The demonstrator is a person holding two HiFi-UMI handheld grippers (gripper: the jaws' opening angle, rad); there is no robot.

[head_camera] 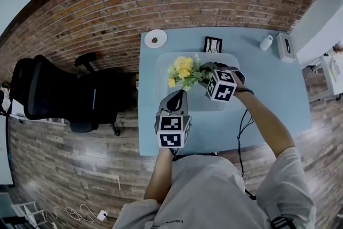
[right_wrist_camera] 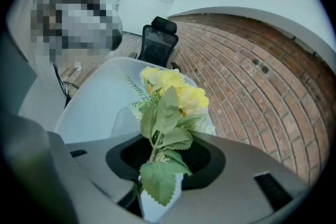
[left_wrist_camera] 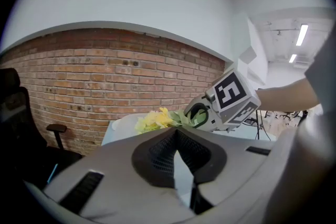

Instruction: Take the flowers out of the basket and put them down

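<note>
Left gripper (head_camera: 176, 98) sits near the front edge of the surface (head_camera: 278, 94), at the basket's near-left corner. Its fingers (left_wrist_camera: 157, 150) are together at the tips with nothing between them and nothing touched. Idle, so I'd park it there, out of the carry path.

Flowers (head_camera: 182, 71): yellow bunch with green leaves, heads pointing left. In the head view it lies over the left half of the basket (head_camera: 214, 106). It looks held up clear of the basket, though that's not certain from above.

Right gripper (right_wrist_camera: 157, 157) comes in from the right. Its fingers are partway apart and clamped on the stems low down, with a toothed leaf hanging out below the pads. Blooms stand well beyond the tips. Grip looks firm and the bunch isn't slipping.

Step in hand, as I judge it: the carry-out, with the put-down still to do.
- Keep the squeeze steady, since the stems are thin and could twist.
- Take the bunch sideways over the basket wall to bare surface, right or front.
- Stay off the plate (head_camera: 155, 38) and picture frame (head_camera: 213, 44) at the far edge.
- Come down low, lay the bunch on its side, and only then let the fingers part.
- Don't drop it from height.
</note>
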